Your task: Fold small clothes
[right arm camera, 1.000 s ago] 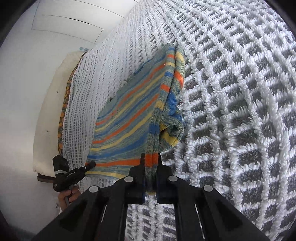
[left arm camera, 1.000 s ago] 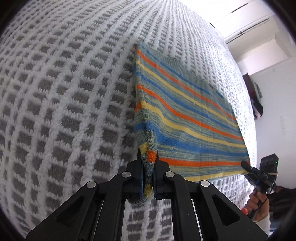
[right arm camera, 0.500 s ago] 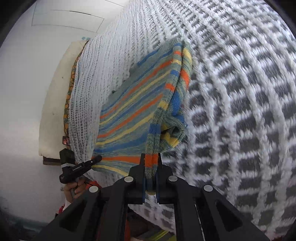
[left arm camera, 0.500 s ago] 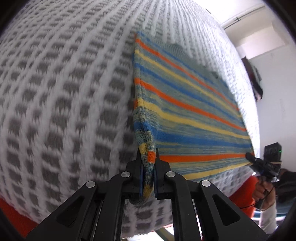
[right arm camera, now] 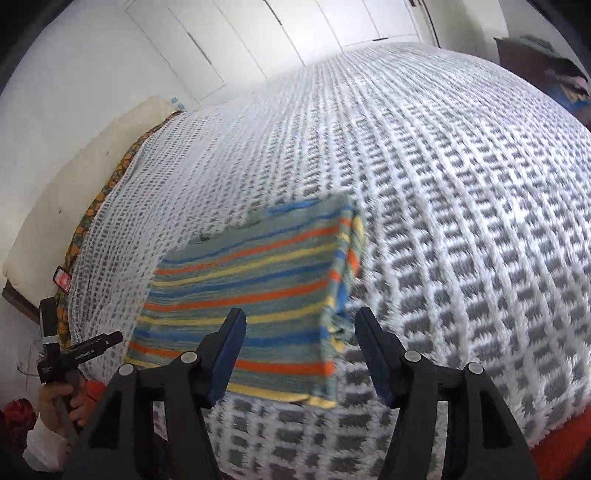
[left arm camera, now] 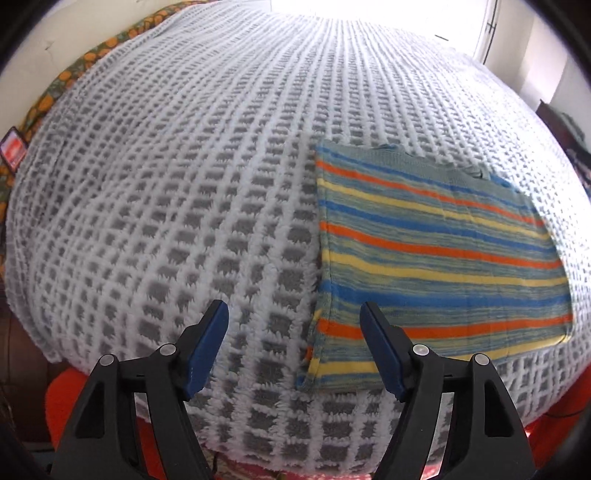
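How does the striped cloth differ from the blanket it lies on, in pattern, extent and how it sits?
The striped cloth has long orange, yellow and blue bands; the blanket has a white grid with grey squares. The cloth covers one small patch near the close edge; the blanket covers the whole bed. The cloth is folded, with a layered edge on one side; the blanket lies spread in a single sheet. Both lie flat and untouched.

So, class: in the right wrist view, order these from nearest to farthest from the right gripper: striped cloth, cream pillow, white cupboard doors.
From the right gripper, jaws opening, nothing between them:
1. Striped cloth, just ahead, left.
2. Cream pillow, far left.
3. White cupboard doors, top, behind the bed.
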`<state>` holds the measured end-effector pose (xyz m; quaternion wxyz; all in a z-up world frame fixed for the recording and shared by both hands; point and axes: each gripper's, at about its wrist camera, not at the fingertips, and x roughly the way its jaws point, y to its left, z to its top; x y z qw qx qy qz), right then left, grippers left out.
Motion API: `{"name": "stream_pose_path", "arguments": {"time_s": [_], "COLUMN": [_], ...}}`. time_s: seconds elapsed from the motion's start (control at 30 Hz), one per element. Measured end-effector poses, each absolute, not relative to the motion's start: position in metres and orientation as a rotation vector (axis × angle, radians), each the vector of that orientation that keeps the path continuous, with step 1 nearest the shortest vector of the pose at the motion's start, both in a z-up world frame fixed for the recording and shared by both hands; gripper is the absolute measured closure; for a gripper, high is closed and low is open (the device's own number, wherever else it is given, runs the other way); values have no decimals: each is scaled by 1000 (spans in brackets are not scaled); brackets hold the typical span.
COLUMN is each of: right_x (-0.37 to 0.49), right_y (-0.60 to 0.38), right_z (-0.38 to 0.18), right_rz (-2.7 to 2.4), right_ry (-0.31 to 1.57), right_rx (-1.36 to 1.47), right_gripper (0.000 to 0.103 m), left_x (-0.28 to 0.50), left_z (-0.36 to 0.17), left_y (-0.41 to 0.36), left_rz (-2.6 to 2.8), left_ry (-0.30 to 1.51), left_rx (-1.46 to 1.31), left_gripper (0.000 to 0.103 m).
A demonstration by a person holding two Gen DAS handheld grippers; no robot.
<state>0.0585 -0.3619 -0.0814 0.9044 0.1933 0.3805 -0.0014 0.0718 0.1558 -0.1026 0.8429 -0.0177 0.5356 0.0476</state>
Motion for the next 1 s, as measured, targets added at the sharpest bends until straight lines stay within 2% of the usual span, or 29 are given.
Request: {"name": "stream_pose_path", "arguments": {"time_s": [0.2, 0.47, 0.63, 0.8, 0.87, 1.0], "right_x": [85, 85, 80, 79, 79, 79], "right_y": [-302, -286, -295, -299, -300, -306], "right_z": [-79, -147, -161, -164, -166, -170], "right_rz": [95, 105, 79, 90, 99, 117], "right_ry": [765, 867, 895, 888, 890, 891], "right_rx": [310, 306, 326, 353, 357, 386], "right_gripper": [39, 39, 39, 38, 38, 38], "left_x": [74, 67, 74, 118, 144, 202], "left_z": [-105, -105, -108, -95, -90, -93], "left_y": [136, 136, 129, 99, 80, 39], "left_rz": [136, 164, 134, -8, -56, -104], "left_ry": [1140, 1138, 1157, 1165, 1159, 1158], "left_rx": [-18, 15, 9, -24, 4, 85], "left_gripper": [27, 27, 27, 26, 21, 21]}}
